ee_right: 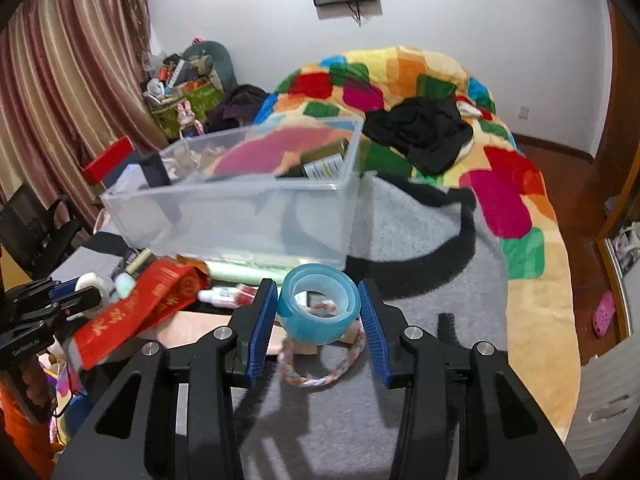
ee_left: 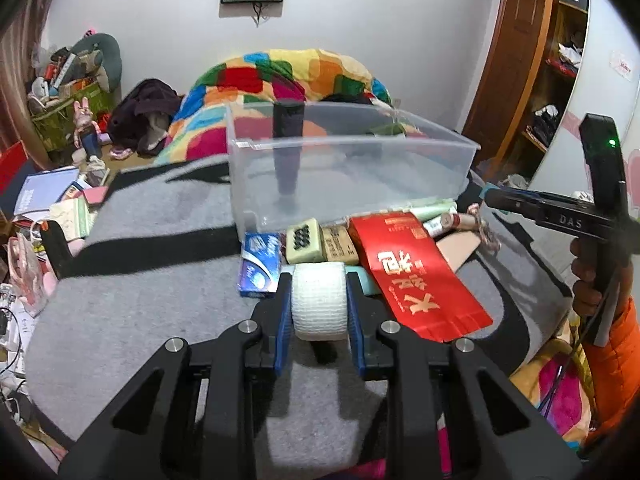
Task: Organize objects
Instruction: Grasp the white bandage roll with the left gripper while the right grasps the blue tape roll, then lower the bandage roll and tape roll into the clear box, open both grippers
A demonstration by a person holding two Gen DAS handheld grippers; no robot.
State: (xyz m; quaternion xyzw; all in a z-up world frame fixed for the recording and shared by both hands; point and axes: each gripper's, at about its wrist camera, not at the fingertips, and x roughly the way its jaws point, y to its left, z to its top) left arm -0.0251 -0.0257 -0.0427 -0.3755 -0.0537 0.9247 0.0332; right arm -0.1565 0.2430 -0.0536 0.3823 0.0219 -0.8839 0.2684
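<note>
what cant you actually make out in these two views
- Left wrist view: what lies beneath the red packet; it overlaps the pile.
- Right wrist view: the label on the dark box inside the clear bin; too small and blurred.
- Both views: whether the white roll and blue tape roll are lifted.

Left gripper (ee_left: 319, 294) clamps a white bandage roll (ee_left: 319, 300) between its blue pads (ee_left: 283, 320). Beyond it, a clear plastic bin (ee_left: 352, 168) stands on the grey blanket (ee_left: 160, 280); a red packet (ee_left: 416, 276) lies just right of the roll.
</note>
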